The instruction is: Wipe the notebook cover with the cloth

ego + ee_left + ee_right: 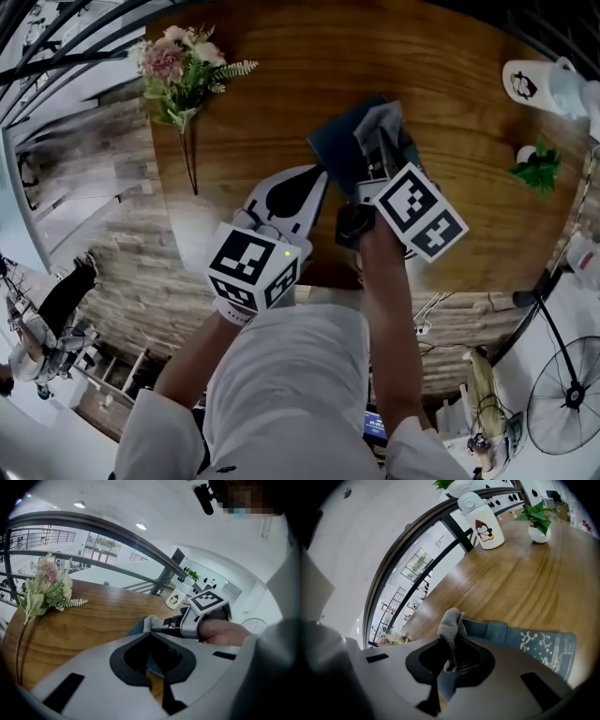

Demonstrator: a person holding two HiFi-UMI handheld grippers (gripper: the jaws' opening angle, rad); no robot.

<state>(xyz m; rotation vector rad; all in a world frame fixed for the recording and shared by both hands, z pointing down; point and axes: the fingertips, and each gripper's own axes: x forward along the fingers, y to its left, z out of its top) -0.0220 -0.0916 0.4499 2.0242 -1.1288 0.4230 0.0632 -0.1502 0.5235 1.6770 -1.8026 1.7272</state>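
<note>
Right gripper [451, 641] is clamping down on the cloth [451, 623]. I am seeing its jaws drawn together on a grey knitted fold that is bunching up above the tips and trailing down between them. In the head view the same gripper [380, 155] is hovering over the notebook [336, 141], with the cloth [380, 120] sitting at its far end.

I am reading the cloth as soft, light and floppy. It will be folding under the jaws rather than spreading, so I am judging that a low, flat pass will be putting more fabric on the cover than the tips alone would.

The notebook [534, 644] is lying flat on the wooden table [281, 56], a dark blue cover with a pale branch print. It is looking thin, stiff and fairly smooth, and I am expecting it to slide on the polished wood if it is pushed sideways, so it will be needing pinning at an edge or corner.

My left gripper [150, 634] is showing its jaws brought together, with its tip right at the notebook's near edge. I cannot tell whether it is pressing on it.

Further out, a bunch of flowers [183, 66] is lying well apart to the left, and a penguin bottle [485, 522] and a small potted plant [536, 522] are standing at the far right.
</note>
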